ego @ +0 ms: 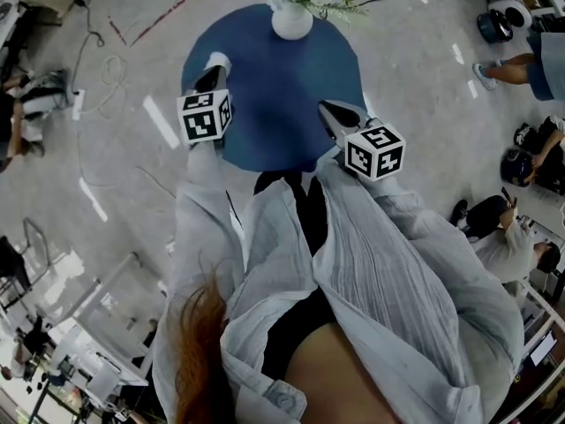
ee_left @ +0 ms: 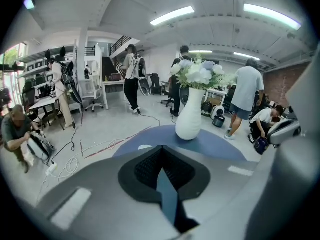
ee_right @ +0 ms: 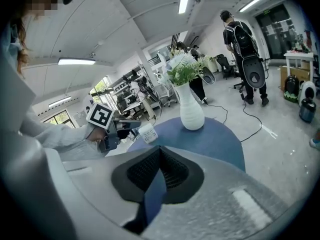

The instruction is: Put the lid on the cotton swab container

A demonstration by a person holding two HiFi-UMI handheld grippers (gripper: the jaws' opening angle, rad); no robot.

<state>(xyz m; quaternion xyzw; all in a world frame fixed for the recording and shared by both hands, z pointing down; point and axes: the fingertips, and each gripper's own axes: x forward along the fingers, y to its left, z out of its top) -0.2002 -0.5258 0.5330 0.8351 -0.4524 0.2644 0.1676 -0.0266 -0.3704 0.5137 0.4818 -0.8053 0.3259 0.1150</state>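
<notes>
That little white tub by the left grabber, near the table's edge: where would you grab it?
Probably across the white tub's side walls, about mid-height, coming in level from the left gripper's side. It looks like a small round pot near the blue table's rim, so its sides are free there. That gripper's jaws are shut and must open first.

Grey floor (ego: 424,51), round blue table (ego: 274,104), ceiling striplights (ee_left: 172,15)

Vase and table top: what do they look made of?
Vase: probably glazed ceramic. It is opaque white with a smooth body and a soft sheen, though moulded plastic is possible. Table top: an even matte blue with no grain or glare, so likely laminate or a fabric cover. I can't tell which.
</notes>
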